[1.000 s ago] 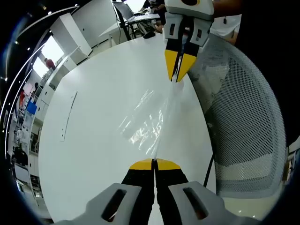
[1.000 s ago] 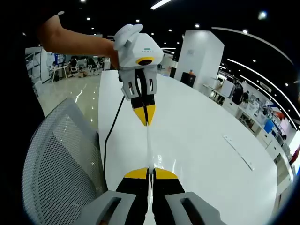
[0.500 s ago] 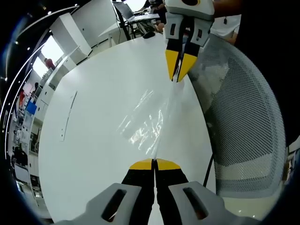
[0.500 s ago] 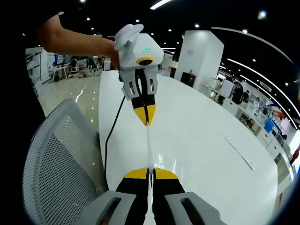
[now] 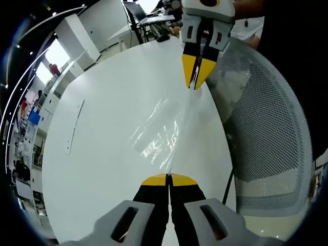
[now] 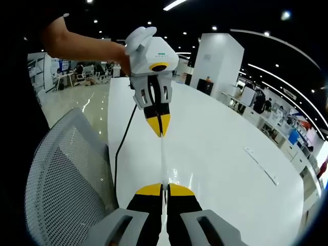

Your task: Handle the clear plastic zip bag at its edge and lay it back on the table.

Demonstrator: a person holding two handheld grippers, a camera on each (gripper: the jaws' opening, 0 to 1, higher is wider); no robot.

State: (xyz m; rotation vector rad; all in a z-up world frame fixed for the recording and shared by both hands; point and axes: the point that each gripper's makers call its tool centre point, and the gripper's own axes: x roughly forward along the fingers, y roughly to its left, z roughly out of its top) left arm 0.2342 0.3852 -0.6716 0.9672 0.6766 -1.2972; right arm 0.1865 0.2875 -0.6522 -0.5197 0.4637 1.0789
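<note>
I judge the task about halfway through: I have the zip bag gripped at its edge, but it is not yet laid back on the table. My left gripper has its jaws pressed together on one end of the bag's edge, and my right gripper is likewise clamped on the opposite end, so the bag is stretched in a line between the two. In the left gripper view the right gripper comes in from the top, its yellow tips pinching the far corner; in the right gripper view the left gripper shows the same way, held by a gloved hand. The bag itself is clear and thin, hard to make out against the white tabletop except for crinkled glints along its middle; in the right gripper view it reads as a narrow taut strip seen edge-on. It hangs near the table's edge beside a grey mesh chair. I cannot tell whether its lower part touches the surface. What remains, to my mind, is lowering both ends together and letting go.
</note>
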